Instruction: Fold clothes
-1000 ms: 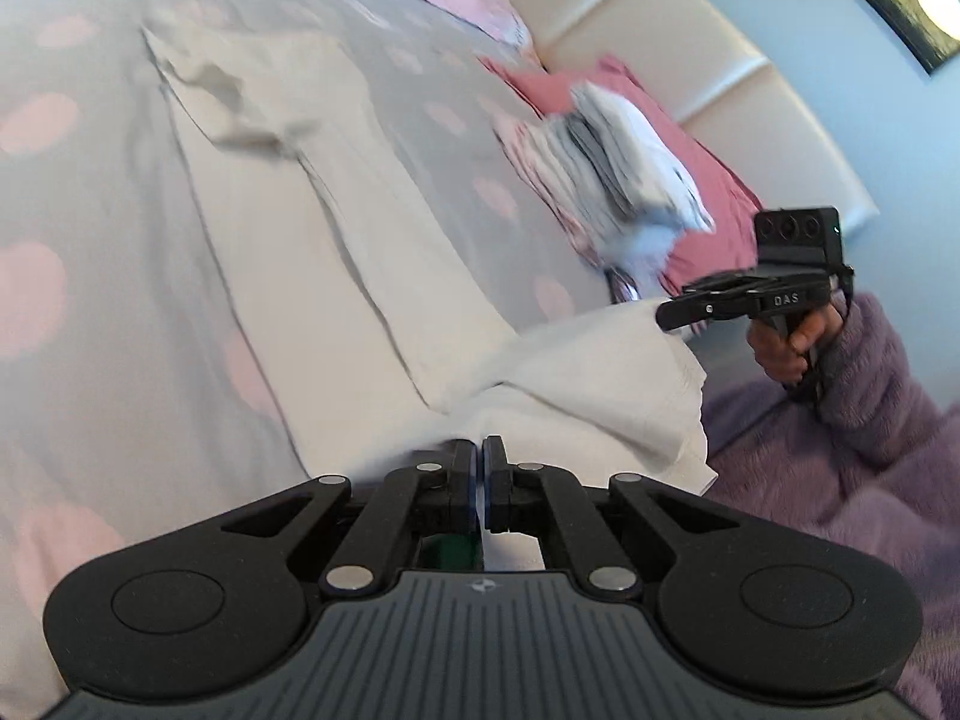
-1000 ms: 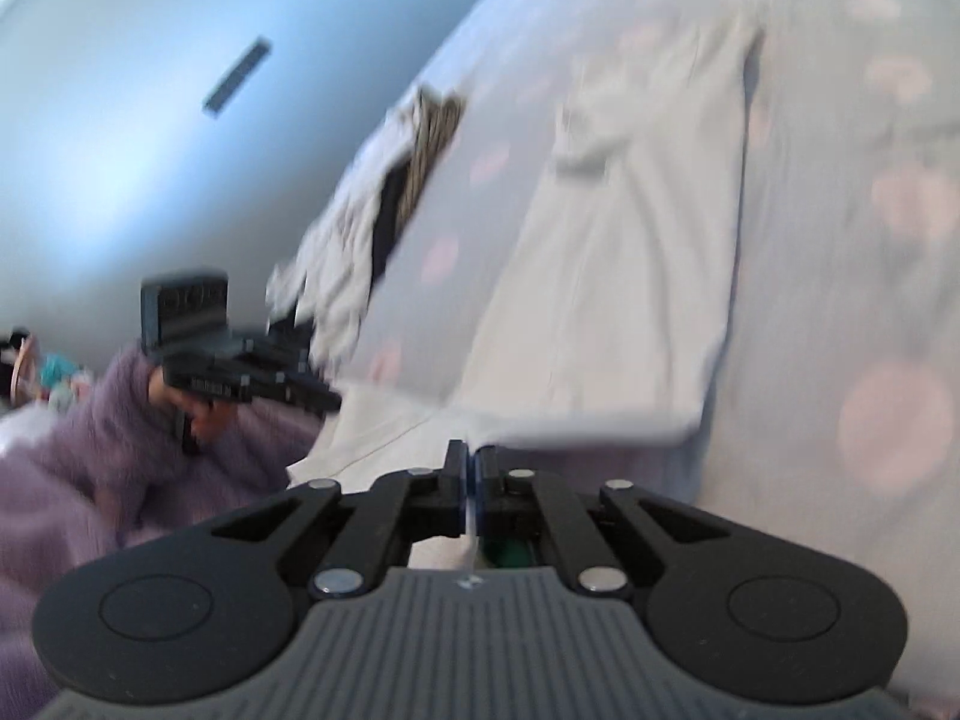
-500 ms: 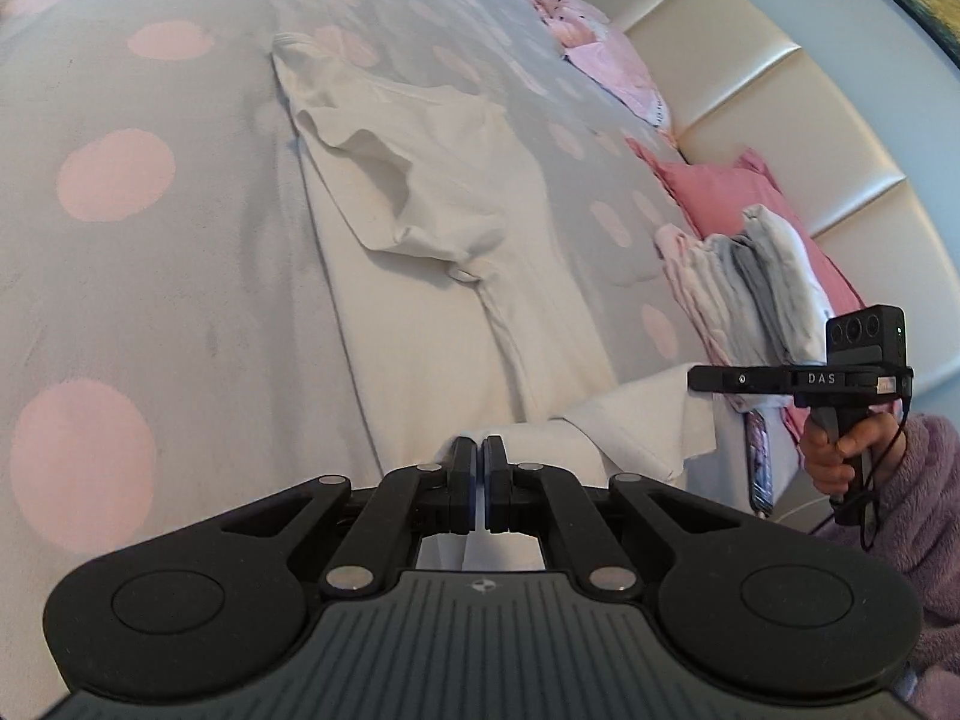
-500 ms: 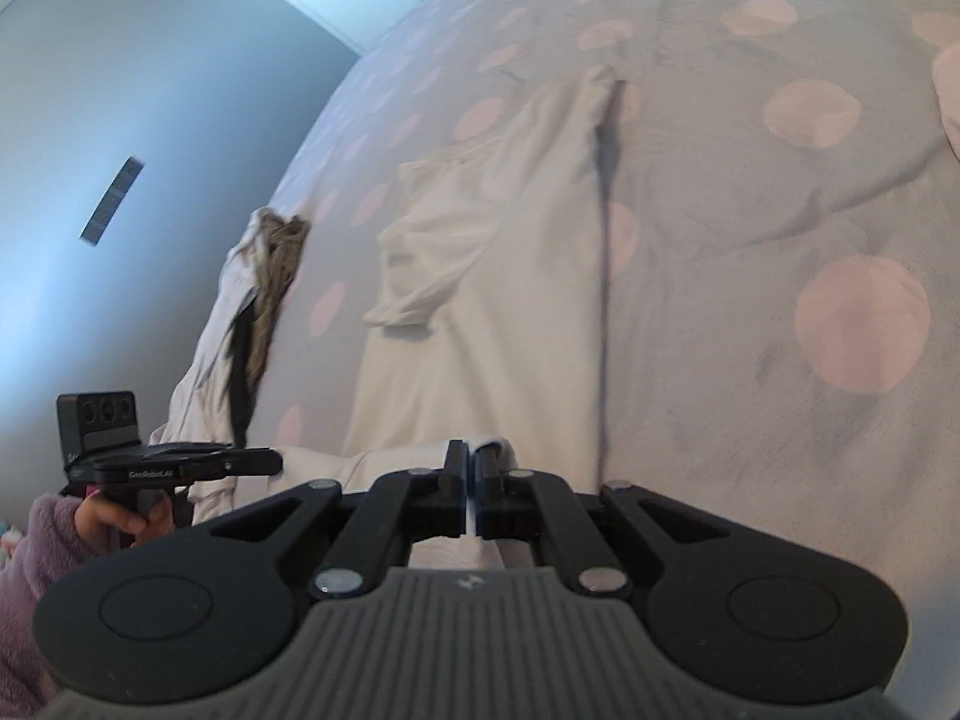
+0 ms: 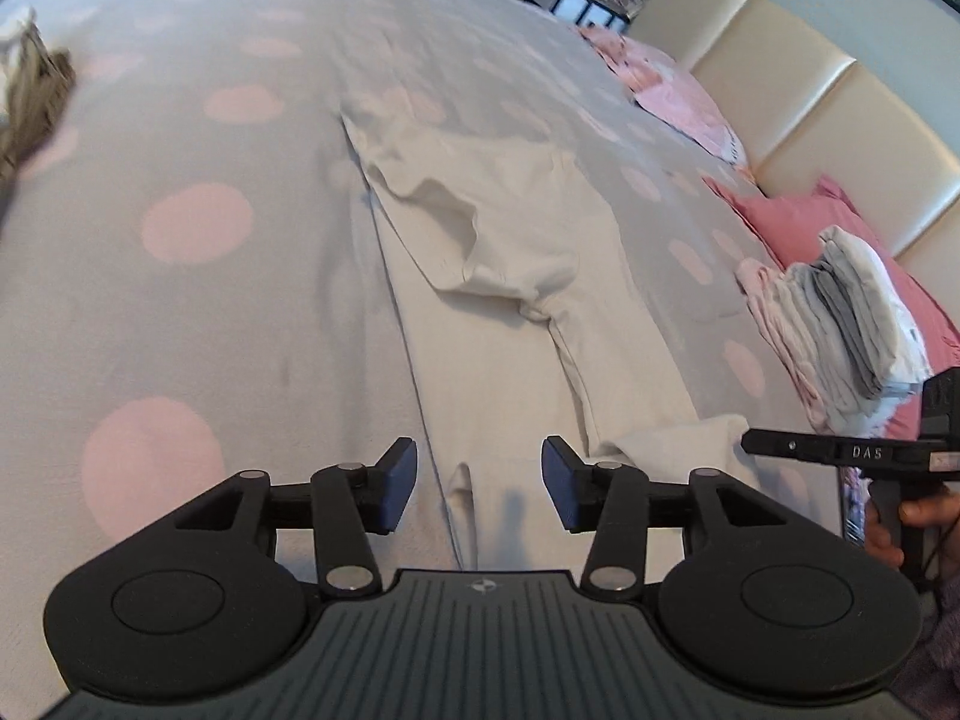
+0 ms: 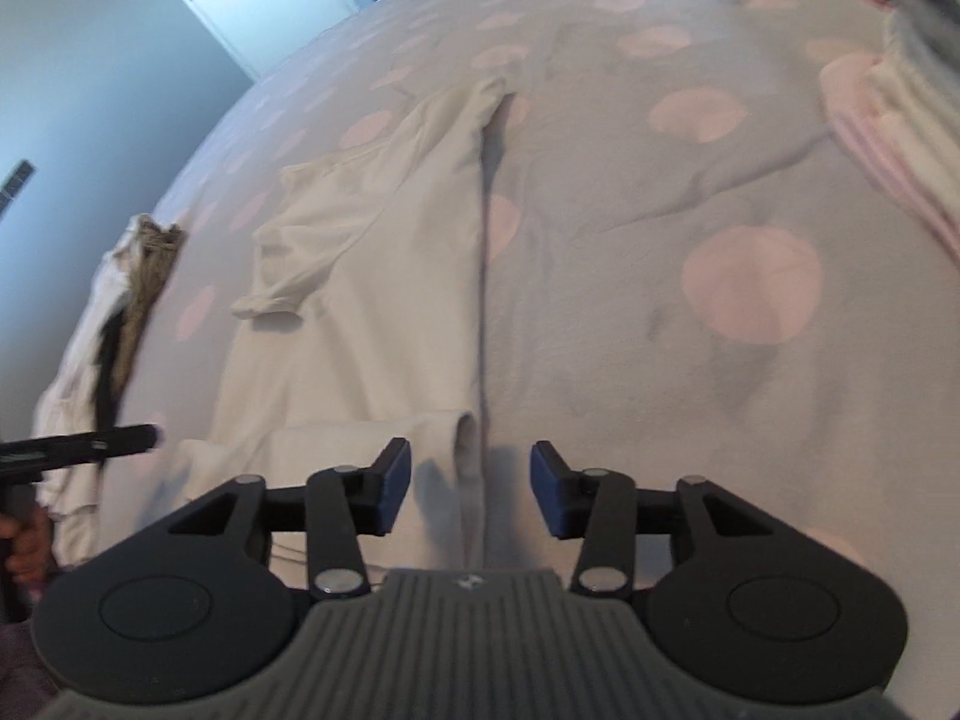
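Note:
A cream-white long garment (image 5: 498,324) (image 6: 372,276) lies stretched along the grey bedspread with pink dots, folded lengthwise, one sleeve turned across its chest. My left gripper (image 5: 477,483) hovers over the garment's near left corner; its jaws are opening and the cloth lies loose below them, untouched by the pads. My right gripper (image 6: 471,489) hangs over the near right corner, jaws opening too, with a folded edge of the cloth lying free between them. Each gripper shows at the edge of the other's view, held by a hand.
A stack of folded clothes (image 5: 840,324) rests on a pink pillow (image 5: 804,222) by the cream headboard (image 5: 798,102). A loose heap of unfolded clothes (image 6: 114,324) sits at the bed's left edge. A purple sleeve shows at the lower right.
Both grippers were shut on the garment's near corners and carried them down onto the bed. Now both stand apart and the cloth lies released.

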The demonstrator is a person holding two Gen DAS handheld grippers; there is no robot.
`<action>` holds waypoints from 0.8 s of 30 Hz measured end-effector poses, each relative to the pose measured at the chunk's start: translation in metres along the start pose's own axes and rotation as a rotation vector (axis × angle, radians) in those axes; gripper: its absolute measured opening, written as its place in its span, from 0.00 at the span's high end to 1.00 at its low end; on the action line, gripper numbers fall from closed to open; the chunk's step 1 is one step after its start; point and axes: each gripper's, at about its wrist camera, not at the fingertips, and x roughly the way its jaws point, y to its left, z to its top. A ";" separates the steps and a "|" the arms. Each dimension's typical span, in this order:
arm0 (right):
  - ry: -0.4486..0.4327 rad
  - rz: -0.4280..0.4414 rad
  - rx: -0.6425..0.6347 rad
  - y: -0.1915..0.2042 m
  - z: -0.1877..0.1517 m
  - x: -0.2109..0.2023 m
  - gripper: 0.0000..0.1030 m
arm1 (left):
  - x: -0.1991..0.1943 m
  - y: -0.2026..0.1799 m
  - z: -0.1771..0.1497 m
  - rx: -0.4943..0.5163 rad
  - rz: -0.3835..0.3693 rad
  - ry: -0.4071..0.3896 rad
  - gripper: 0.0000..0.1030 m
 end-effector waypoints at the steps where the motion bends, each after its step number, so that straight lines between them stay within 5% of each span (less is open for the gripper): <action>1: -0.010 -0.026 0.001 0.003 -0.003 -0.001 0.50 | -0.005 -0.006 -0.003 0.025 0.022 -0.019 0.58; 4: -0.046 -0.096 0.014 0.009 -0.010 -0.008 0.43 | -0.019 -0.026 -0.012 0.117 0.117 -0.097 0.57; 8: -0.177 -0.209 -0.071 0.021 -0.017 -0.026 0.30 | -0.036 -0.049 -0.031 0.190 0.222 -0.237 0.42; 10: -0.257 -0.266 -0.166 0.033 -0.020 -0.035 0.15 | -0.041 -0.057 -0.039 0.201 0.237 -0.270 0.41; 16: -0.474 -0.209 -0.257 0.054 -0.036 -0.063 0.04 | -0.045 -0.076 -0.059 0.204 0.273 -0.315 0.39; 24: -0.452 -0.223 -0.290 0.070 -0.059 -0.053 0.04 | -0.042 -0.089 -0.079 0.199 0.202 -0.294 0.39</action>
